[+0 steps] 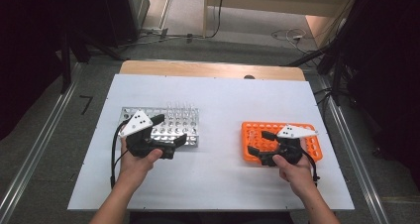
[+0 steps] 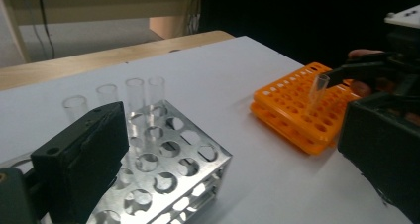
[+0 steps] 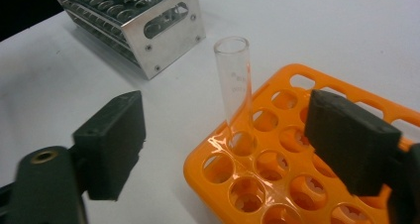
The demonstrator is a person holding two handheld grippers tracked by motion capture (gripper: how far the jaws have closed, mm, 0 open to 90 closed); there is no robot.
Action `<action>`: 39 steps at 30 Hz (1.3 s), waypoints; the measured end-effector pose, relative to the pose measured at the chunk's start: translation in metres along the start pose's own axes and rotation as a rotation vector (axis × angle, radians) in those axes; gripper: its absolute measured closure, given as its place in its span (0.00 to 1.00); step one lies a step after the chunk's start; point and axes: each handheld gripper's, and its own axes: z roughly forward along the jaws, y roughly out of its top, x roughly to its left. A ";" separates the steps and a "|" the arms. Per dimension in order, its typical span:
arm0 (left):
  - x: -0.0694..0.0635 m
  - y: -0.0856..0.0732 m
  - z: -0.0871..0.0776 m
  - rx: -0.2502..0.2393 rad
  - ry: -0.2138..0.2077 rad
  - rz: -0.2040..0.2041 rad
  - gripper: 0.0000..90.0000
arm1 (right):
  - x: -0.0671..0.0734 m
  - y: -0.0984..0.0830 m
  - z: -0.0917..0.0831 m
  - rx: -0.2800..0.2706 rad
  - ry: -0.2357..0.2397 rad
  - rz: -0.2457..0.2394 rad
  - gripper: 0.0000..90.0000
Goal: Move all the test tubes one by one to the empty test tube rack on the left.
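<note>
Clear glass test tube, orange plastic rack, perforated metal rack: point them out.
Clear glass test tube [image 3: 233,85], right gripper view, mid-wall.
Orange plastic rack [image 3: 200,157], right gripper view, near rim.
Perforated metal rack [image 2: 218,159], left gripper view, top corner.

Orange rack [image 3: 297,184], bright and glossy, plain, no pattern beyond its rows of round holes. Glass tube [image 3: 234,80] was clear, colourless, with faint pale markings near the top. Metal rack [image 2: 173,169] was shiny silver-grey, plain. Tubes in it [image 2: 134,92] clear too. Both grippers matte black: left gripper [image 1: 168,131], right gripper [image 1: 256,142], each with a light grey three-cornered plate dotted with small dark spots. Brass-coloured ring on the right gripper's body [image 3: 43,157]. Cables black. Table top [image 1: 223,105] was plain white, with a tan wood edge [image 1: 213,69] at the far side. Floor grey, surroundings black.
</note>
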 end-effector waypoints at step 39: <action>-0.032 -0.028 -0.006 0.040 -0.062 0.020 0.00 | 0.006 -0.007 0.020 -0.011 -0.134 -0.050 0.82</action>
